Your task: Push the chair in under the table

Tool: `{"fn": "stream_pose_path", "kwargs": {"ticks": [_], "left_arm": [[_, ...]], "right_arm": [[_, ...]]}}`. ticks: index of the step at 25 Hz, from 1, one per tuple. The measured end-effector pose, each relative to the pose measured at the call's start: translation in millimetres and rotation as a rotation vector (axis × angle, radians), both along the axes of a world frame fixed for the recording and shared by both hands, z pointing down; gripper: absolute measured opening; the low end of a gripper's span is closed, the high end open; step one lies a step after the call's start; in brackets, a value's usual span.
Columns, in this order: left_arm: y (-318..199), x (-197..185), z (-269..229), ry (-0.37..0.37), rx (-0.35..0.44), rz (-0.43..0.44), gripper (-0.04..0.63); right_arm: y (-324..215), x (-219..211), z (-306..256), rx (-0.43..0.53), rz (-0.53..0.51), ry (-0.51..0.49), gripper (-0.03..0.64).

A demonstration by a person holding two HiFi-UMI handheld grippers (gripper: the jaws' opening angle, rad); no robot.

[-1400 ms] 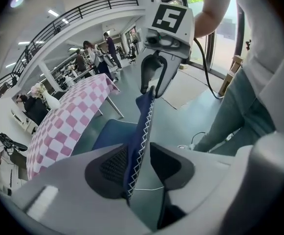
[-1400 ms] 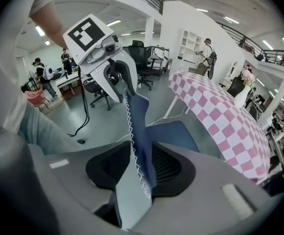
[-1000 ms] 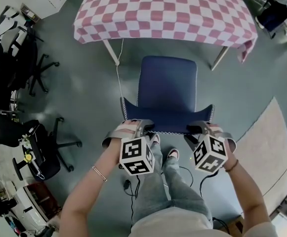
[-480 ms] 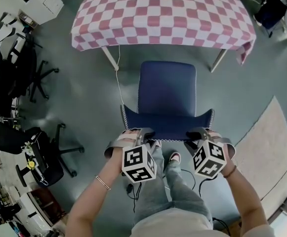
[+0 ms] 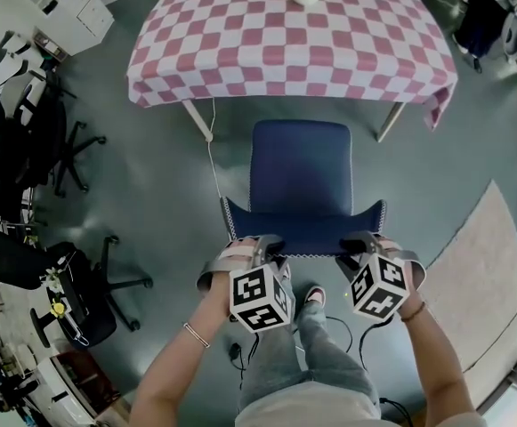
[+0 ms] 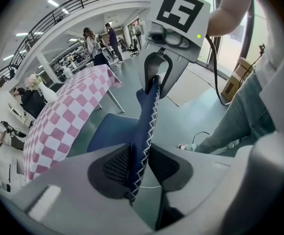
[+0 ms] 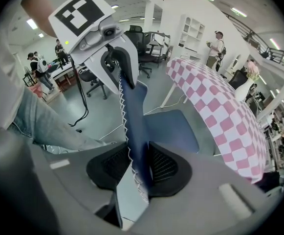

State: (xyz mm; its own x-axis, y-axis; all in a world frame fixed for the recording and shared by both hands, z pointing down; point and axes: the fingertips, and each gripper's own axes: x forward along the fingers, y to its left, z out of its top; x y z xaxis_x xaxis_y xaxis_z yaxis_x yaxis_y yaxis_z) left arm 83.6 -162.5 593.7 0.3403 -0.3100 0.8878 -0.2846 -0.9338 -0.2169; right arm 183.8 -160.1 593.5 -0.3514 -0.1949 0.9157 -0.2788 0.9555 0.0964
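Beyond the backrest (image 5: 304,228) that my left fingers (image 6: 113,166) and right fingers (image 7: 163,168) clasp — grip easing open — the chair (image 5: 299,172) points straight at the worktop (image 5: 294,34).

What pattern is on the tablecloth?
The tablecloth is pink-and-white checked, clearest in the head view.

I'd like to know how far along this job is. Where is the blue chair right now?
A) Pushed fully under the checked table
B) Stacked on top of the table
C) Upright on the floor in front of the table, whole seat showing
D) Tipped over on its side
C: in the head view the chair stands upright on the floor, its whole seat showing just short of the table.
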Motion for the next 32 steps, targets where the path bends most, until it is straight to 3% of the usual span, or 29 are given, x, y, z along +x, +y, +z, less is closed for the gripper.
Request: {"fn": "stream_pose_path", "kwargs": {"ticks": [6,32], "left_arm": [[-39,-6,0,-0.003,0.044,-0.044,0.118],[-200,-17,-2,0.019,0.079,-0.086,0.123]], "right_arm": [[-37,-5,1,0.042,0.011,-0.01,0.118],[-203,-17,-2,0.092,-0.02,-0.02,0.127]]}}
